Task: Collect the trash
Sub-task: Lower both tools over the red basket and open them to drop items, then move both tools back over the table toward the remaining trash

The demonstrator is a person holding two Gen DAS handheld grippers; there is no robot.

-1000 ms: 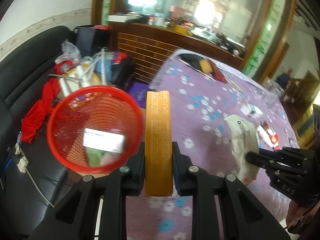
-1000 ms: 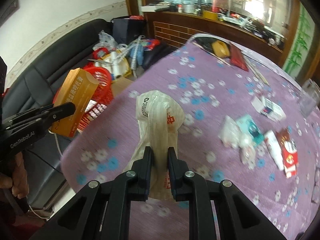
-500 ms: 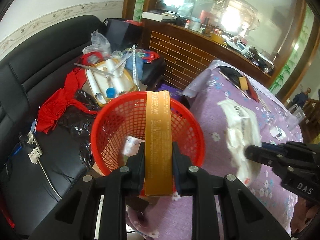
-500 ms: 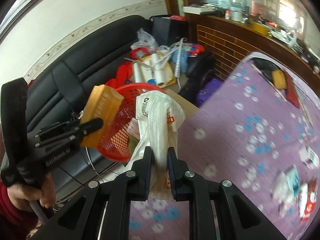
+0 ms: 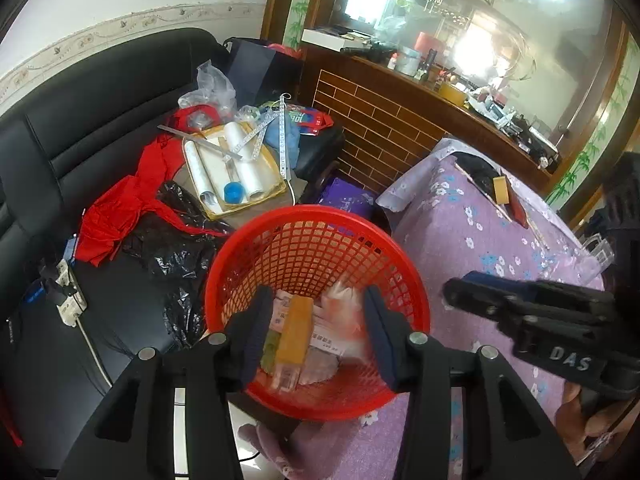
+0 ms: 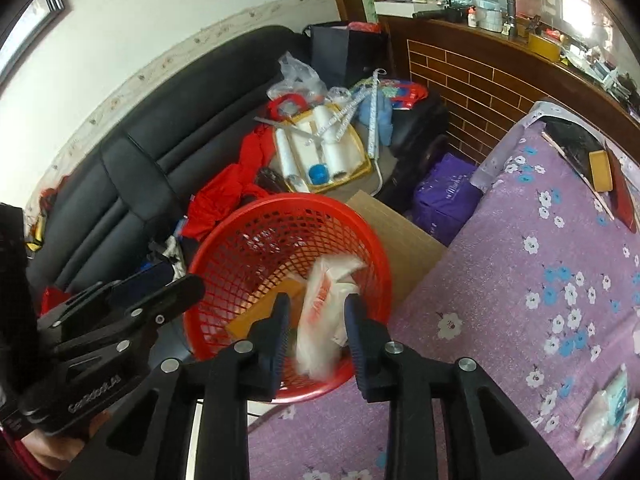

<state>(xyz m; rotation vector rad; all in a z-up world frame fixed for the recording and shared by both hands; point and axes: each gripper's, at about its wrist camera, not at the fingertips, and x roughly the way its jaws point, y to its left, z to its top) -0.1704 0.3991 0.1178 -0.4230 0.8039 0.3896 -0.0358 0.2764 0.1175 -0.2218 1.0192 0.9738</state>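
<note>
My left claw (image 5: 316, 316) over red basket (image 5: 256, 248), jaws opening, orange box (image 5: 295, 330) loose between them, blurred. My right claw (image 6: 314, 316) opening too, white plastic bag (image 6: 326, 304) slipping into basket beside worktop (image 6: 520, 280) edge.

Red mesh basket (image 5: 320, 240) beside purple tablecloth, orange box (image 5: 294, 330) and white plastic bag (image 6: 324, 312) inside — blurred.
</note>
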